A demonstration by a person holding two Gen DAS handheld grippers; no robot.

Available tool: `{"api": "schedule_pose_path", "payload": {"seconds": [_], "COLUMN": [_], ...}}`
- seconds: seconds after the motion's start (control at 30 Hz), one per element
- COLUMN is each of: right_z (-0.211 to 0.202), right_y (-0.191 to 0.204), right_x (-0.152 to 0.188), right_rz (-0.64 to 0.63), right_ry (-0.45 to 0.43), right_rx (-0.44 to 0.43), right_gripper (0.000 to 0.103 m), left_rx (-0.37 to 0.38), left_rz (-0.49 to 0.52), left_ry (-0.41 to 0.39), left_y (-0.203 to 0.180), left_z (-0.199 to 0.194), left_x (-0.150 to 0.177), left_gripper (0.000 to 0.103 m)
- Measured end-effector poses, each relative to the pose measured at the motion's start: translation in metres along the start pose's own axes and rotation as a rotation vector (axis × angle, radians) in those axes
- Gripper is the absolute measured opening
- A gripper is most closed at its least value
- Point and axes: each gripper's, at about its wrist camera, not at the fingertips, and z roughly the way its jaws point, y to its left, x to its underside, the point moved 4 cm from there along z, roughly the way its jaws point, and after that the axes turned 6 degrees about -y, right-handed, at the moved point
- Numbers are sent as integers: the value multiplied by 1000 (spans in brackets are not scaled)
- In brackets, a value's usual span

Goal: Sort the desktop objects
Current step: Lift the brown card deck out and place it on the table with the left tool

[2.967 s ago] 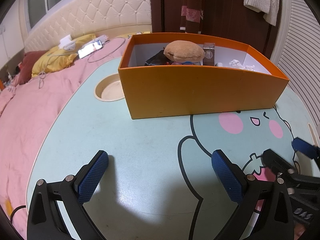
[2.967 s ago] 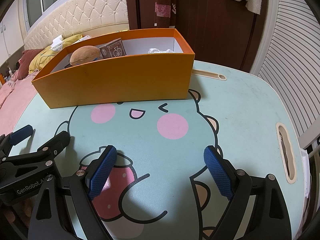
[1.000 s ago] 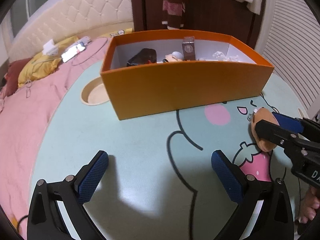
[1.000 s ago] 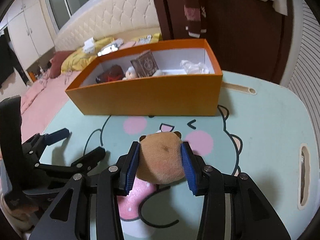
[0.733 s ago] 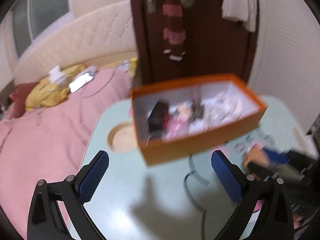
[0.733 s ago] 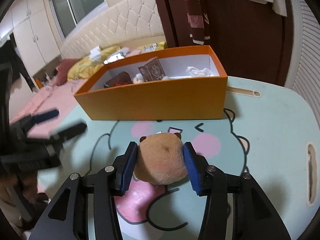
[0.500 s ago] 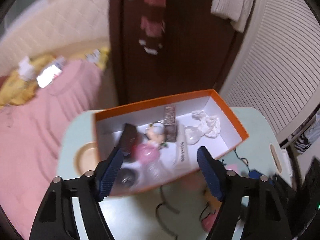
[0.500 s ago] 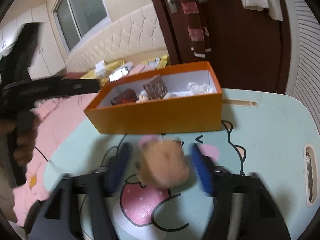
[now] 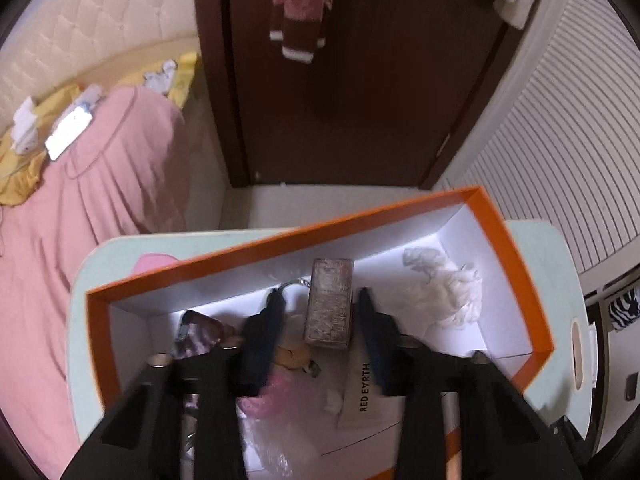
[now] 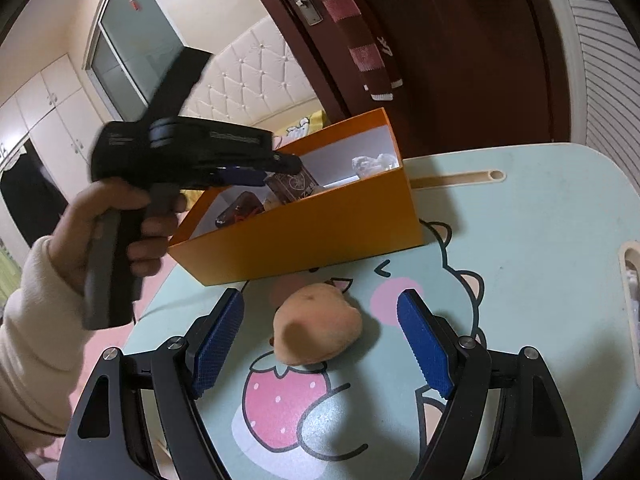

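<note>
Between the right gripper's (image 10: 320, 344) spread fingers, a brown plush toy (image 10: 318, 328) lies crosswise on the table (image 10: 540, 240); the left gripper (image 9: 316, 312), part-open and empty, hovers over the orange box (image 9: 516, 264), straddling a card box (image 9: 330, 304).

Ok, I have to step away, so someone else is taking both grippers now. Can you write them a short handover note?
Right gripper: open, empty, its pads either side of the brown plush toy, which lies on the table in front of the orange box.
Left gripper: open, empty, held over the box, its fingers either side of the brown card box inside.
Done: plush toy is out on the table.
Left: card box, white crumpled tissue, pink bag and other bits are in the box.
</note>
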Motion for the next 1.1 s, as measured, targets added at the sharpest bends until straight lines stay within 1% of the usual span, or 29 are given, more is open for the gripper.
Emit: {"api": "schedule_pose_path", "payload": {"seconds": [0.03, 0.07, 0.13, 0.2, 0.27, 0.33, 0.4, 0.47, 0.53, 0.57, 0.63, 0.7, 0.77, 0.83, 0.93, 0.97, 1.0, 1.03, 1.07, 1.1], "right_z": [0, 0, 0, 0, 1, 1, 1, 2, 3, 4, 4, 2, 1, -1, -4, -4, -5, -5, -6, -7], "right_y": [0, 0, 0, -1, -1, 0, 1, 4, 7, 8, 11, 15, 18, 20, 22, 21, 21, 20, 19, 19], "right_x": [0, 0, 1, 2, 2, 3, 4, 6, 7, 8, 9, 10, 11, 12, 14, 15, 15, 16, 17, 17], "right_rz": [-1, -3, 0, 3, 0, -6, -14, -30, -47, -54, -69, -91, -108, -120, -126, -125, -123, -121, -119, -116], "right_ry": [0, -1, 0, -2, 1, 5, 9, 14, 19, 22, 21, 13, 6, 2, -1, 0, 0, 1, 1, 0], "right_rx": [1, 2, 4, 6, 9, 15, 18, 29, 43, 50, 63, 78, 87, 94, 101, 103, 106, 108, 110, 113], "right_gripper": [79, 79, 79, 79, 79, 79, 79, 79, 79, 79, 79, 79, 79, 79, 79, 79, 79, 79, 79, 79], "left_rx": [12, 24, 31, 57, 76, 54, 45, 58, 87, 136, 204, 192, 162, 193, 227, 222, 217, 200, 184, 168], "left_rz": [3, 5, -5, -13, -23, -21, -21, -21, -23, -38, -56, -33, -48, -88, -146, -151, -156, -164, -173, -182], "left_ry": [-4, -9, -65, -125, -190, -239, -261, -246, -196, -152, -119, -106, -84, -66, -71, -80, -90, -116, -141, -167], "left_y": [-1, -1, 1, 3, 7, 13, 18, 21, 21, 19, 16, 11, 12, 14, 16, 16, 17, 20, 24, 27], "left_z": [-3, -6, -27, -51, -85, -117, -135, -145, -145, -145, -143, -134, -116, -99, -86, -84, -82, -85, -88, -92], "left_x": [0, 0, -2, -7, -3, 8, 24, 45, 67, 81, 105, 122, 134, 144, 148, 149, 151, 151, 151, 151], "left_gripper": [19, 18, 18, 18, 18, 18, 18, 18, 18, 18, 18, 18, 18, 18, 19, 25, 41, 53, 73, 82]}}
